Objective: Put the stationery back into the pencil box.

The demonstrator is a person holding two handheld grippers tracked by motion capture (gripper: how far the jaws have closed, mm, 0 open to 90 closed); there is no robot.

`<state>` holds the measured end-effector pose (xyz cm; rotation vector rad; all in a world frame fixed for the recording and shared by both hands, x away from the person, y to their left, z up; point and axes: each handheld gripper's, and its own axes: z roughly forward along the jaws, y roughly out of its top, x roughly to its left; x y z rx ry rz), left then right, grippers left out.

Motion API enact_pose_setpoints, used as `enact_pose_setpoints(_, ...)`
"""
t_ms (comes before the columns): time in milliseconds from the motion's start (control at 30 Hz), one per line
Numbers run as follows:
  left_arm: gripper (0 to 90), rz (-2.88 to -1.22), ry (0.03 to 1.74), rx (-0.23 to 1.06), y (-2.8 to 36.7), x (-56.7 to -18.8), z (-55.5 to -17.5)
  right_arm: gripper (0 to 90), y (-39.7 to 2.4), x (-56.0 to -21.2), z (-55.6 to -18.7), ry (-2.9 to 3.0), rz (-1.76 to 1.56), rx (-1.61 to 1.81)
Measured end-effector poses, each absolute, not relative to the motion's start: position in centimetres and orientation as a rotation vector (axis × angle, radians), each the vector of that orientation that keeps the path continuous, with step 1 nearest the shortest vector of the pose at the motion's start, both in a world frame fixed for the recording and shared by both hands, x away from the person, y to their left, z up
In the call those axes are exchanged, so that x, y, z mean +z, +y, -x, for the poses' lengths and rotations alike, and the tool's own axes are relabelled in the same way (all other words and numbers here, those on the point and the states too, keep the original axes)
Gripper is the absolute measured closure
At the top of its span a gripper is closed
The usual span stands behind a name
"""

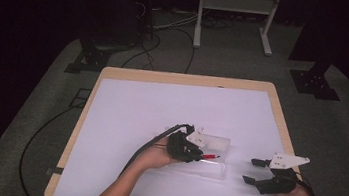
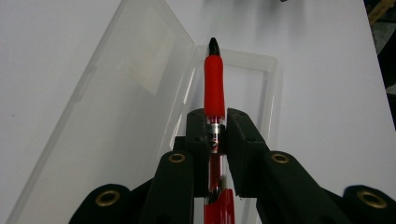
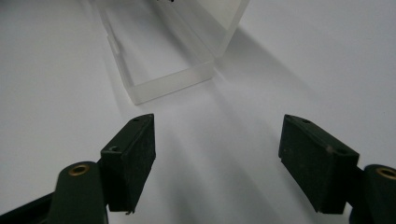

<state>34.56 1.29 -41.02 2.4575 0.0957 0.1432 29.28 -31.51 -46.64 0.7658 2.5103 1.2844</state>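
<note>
The left gripper [image 2: 217, 135] clamped a red pen [image 2: 214, 86] — tip out over the open clear plastic case [image 2: 116, 121] on the white table [image 1: 136, 108]. The right gripper [image 3: 217, 154] stood agape, empty, near the case's end.

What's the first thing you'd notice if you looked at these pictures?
The bright red pen jumps out: the left gripper pinches it and holds it over the open clear plastic case, near the middle of the white table. Off to the right, the right gripper waits with its jaws wide open.
</note>
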Motion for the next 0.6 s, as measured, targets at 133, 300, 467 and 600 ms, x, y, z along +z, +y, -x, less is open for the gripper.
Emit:
enact_pose_setpoints(133, 79.4, -2.458, 0.101, 0.133, 0.9, -41.4, -34.7, 26.7, -31.6, -46.7, -29.3, 2.506, -0.768, 1.285)
enact_pose_setpoints(300, 79.4, -2.47, 0.106, 0.115, 0.5, -42.0, -35.0, 26.6, -31.7, -46.6, -29.3, 2.504, -0.77, 1.284)
enact_pose_setpoints(467, 79.4, -2.479, 0.108, 0.115, 0.1, -42.6, -35.3, 26.6, -31.7, -46.6, -29.3, 2.505, -0.77, 1.284)
enact_pose_setpoints(600, 79.4, -2.496, 0.113, 0.122, -0.2, -43.0, -35.3, 26.6, -31.7, -46.6, -29.3, 2.504, -0.765, 1.285)
